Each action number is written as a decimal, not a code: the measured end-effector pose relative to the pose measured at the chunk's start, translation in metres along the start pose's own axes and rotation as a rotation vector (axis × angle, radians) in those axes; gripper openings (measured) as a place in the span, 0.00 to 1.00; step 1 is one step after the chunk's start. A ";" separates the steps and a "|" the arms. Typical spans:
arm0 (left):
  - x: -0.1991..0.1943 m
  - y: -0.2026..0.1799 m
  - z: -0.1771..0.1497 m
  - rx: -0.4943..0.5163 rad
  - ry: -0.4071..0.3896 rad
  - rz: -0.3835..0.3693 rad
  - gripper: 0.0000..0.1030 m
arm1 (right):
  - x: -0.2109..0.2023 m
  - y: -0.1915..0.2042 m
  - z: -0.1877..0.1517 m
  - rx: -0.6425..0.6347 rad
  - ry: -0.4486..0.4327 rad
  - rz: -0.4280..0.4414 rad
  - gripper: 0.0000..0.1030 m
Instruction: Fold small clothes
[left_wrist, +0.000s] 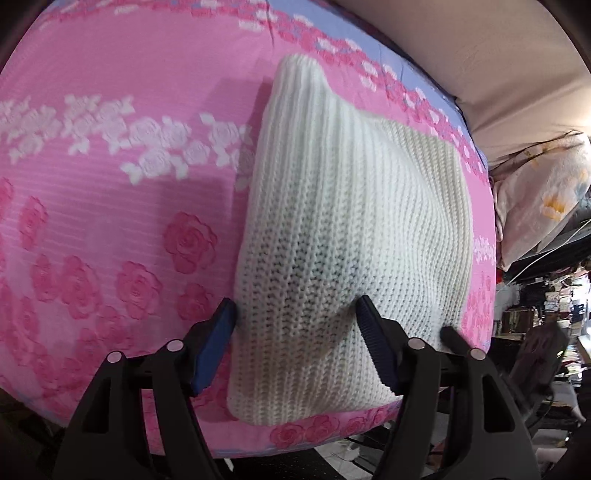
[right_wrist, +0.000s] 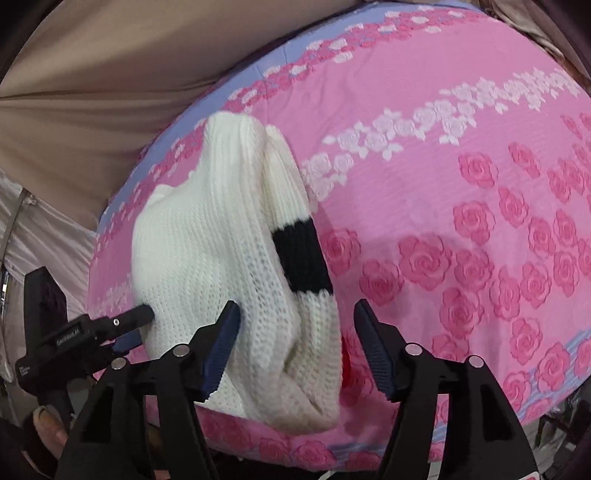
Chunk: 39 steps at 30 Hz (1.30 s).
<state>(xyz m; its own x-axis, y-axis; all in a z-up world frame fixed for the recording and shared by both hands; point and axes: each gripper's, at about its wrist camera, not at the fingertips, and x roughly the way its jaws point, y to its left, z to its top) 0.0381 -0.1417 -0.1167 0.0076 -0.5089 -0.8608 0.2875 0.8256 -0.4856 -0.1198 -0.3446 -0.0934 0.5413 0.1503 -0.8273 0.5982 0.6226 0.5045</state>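
White knitted sweater (left_wrist: 347, 229), folded into a thick bundle, lies on the pink bedsheet (left_wrist: 110, 206) that is printed with darker pink and white roses, close to the sheet's near edge. We hold a two-finger gripper in each hand, and both point steeply down at the bundle. From our left wrist view, the left gripper (left_wrist: 297, 321) has its jaws spread wide, with the near end of the sweater bulging up between the two blue-padded fingers (left_wrist: 216, 347); the knit touches or nearly touches the inner faces of the pads, but we cannot see them squeezing it. At the right edge of the bundle in that view, one dark finger of our right gripper (left_wrist: 456, 339) pokes in against the knit. From our right wrist view, the right gripper (right_wrist: 295, 325) also stands wide apart, straddling the near right part of the bundle; its left pad sits against the knit, while its right pad is clear of the fabric, over the sheet. A black band (right_wrist: 301, 254) crosses the sweater's ribbed sleeve or hem on the side facing that gripper. A small red patch (right_wrist: 347, 365) shows just beside the bundle's lower right edge; we cannot tell what it is. Beyond the far edge of the bed we see a beige cloth surface (right_wrist: 92, 74).
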 end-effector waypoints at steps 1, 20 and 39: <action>0.005 0.000 0.000 -0.001 0.008 -0.001 0.69 | 0.007 -0.005 -0.004 0.028 0.020 0.020 0.65; -0.046 0.043 0.006 0.000 0.026 0.084 0.40 | -0.002 0.046 -0.034 -0.024 0.047 -0.008 0.46; -0.054 0.015 0.004 0.222 -0.126 0.282 0.48 | 0.028 0.100 0.035 -0.228 -0.064 -0.169 0.13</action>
<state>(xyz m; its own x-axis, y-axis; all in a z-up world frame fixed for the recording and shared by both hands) 0.0454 -0.1029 -0.0769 0.2300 -0.3065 -0.9237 0.4576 0.8717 -0.1753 -0.0240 -0.3053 -0.0569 0.4857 -0.0149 -0.8740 0.5392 0.7921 0.2861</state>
